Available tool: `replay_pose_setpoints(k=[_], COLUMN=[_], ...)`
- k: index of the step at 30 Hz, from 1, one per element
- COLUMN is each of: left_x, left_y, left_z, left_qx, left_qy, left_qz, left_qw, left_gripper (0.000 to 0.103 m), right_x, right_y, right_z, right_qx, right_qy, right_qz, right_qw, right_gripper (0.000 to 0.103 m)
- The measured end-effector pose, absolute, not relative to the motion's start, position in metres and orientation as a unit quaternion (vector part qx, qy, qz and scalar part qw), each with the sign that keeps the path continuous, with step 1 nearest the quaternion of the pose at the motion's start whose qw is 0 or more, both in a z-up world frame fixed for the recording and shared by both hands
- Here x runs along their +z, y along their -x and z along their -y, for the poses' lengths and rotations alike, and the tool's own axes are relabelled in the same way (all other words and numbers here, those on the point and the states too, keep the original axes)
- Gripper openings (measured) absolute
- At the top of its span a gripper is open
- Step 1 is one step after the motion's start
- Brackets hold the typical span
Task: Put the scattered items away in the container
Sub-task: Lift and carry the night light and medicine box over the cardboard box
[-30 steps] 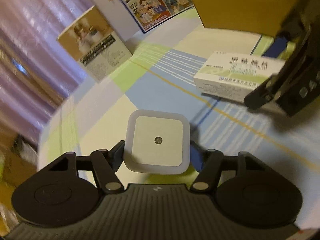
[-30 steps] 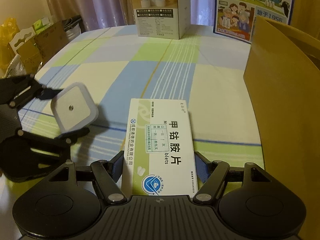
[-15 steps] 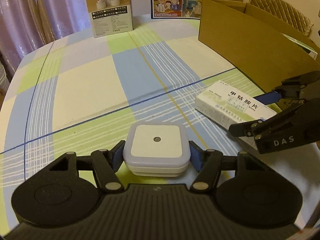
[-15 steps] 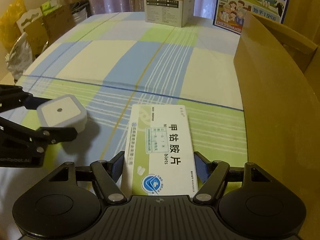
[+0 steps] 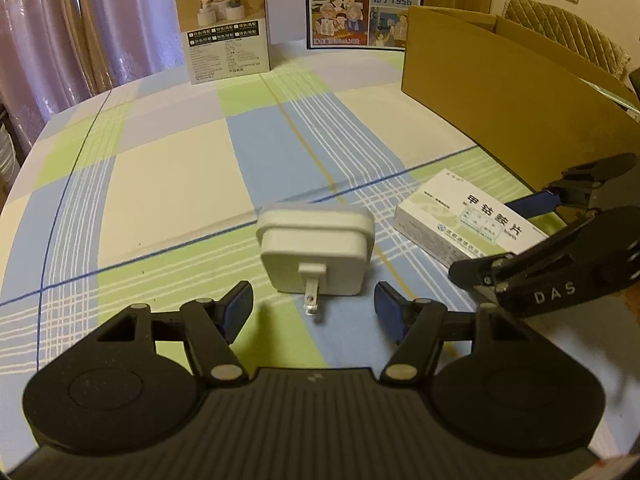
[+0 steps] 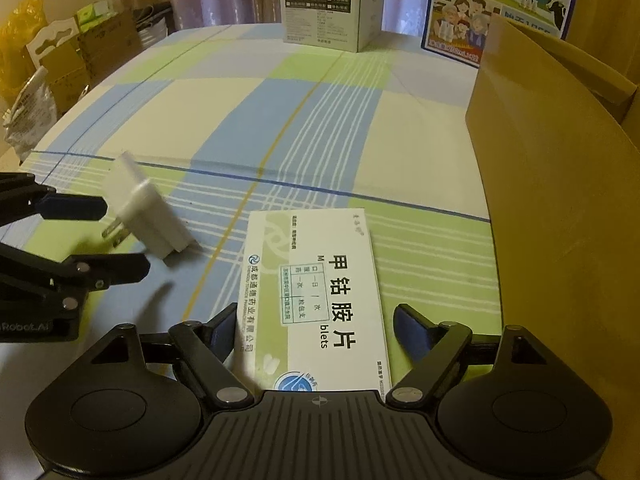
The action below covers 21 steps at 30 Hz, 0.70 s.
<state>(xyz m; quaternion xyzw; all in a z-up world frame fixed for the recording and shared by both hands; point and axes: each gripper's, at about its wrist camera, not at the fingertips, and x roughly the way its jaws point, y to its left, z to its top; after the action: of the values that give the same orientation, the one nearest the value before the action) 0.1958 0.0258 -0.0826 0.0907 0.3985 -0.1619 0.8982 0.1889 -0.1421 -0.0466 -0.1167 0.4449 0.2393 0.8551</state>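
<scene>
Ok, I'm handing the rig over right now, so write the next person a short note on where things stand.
Left tool: open, jaws just widened; the white plug-in night light is loose ahead of it, tipped with prongs toward the camera.
Right tool: open, jaws just widened; the medicine box lies flat between its fingers, ungripped.
Cardboard container: to the right.
Done: neither item boxed.
Left: grasp both and put them in.

A printed product box [image 5: 222, 22] and a blue illustrated carton [image 5: 362, 2] are standing along the checked tablecloth's [image 5: 168, 168] far edge, with purple curtains [image 5: 68, 28] hanging behind them.
</scene>
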Motion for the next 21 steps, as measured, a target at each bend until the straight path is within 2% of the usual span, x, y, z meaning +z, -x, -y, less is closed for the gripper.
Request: replay_pose_setpoints(k=[5,21], left_x=[-0.079,-0.089], left_y=[-0.204,-0.208], left_z=[-0.025,-0.014], left_qx=[-0.164,-0.175], left_qy=[-0.092,-0.111], left_qz=[-0.381,-0.397], left_qw=[0.905,0.894], left_gripper=[0.075,0.076], right_x=[-0.045,-0.044], right_y=[-0.189,-0.19], right_z=[0.144,0.144], right_qx=[0.239,0.241], right_qy=[0.106,0.103], right_qz=[-0.441,-0.442], right_qw=[0.859,0.858], right_gripper=[0.079,0.079])
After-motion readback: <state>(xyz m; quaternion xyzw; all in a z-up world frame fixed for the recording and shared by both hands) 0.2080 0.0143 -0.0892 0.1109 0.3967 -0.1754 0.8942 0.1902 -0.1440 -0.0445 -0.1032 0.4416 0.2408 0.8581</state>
